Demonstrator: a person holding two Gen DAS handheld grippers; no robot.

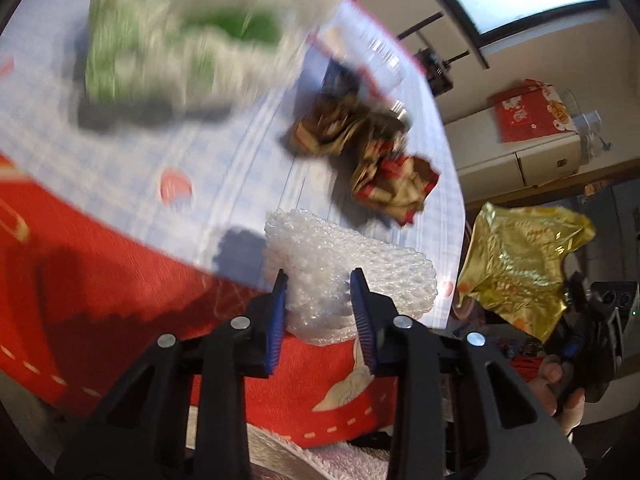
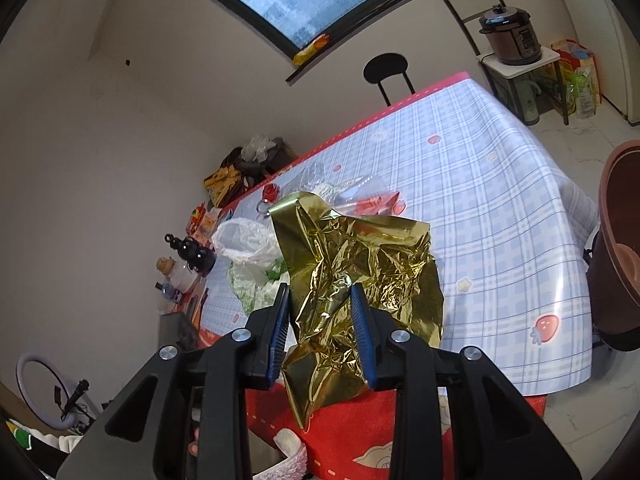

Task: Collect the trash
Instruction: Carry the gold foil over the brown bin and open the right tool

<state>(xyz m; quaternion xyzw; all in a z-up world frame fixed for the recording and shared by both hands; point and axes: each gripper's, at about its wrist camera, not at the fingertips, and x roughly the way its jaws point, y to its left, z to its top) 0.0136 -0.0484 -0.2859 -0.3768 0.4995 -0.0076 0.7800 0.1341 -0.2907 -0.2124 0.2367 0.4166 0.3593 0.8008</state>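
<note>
A white foam net (image 1: 360, 264) lies at the near edge of the table with the blue checked cloth (image 1: 132, 160). My left gripper (image 1: 319, 280) is shut on it, a blue pad pressing each side. My right gripper (image 2: 319, 292) is shut on a crumpled gold foil wrapper (image 2: 360, 264) and holds it in the air before the table's near corner. The same gold foil wrapper (image 1: 520, 264) shows at the right of the left wrist view. Crumpled red-and-gold wrappers (image 1: 392, 184) and a brown wrapper (image 1: 332, 128) lie just beyond the net. A green-and-white plastic bag (image 1: 180, 40) is blurred behind them.
A white plastic bag (image 2: 244, 240) and a red packet (image 2: 372, 204) lie on the table (image 2: 480, 200). A brown tub (image 2: 620, 240) stands off the right edge. A black chair (image 2: 386, 68) is at the far side. Clutter lines the floor at the left.
</note>
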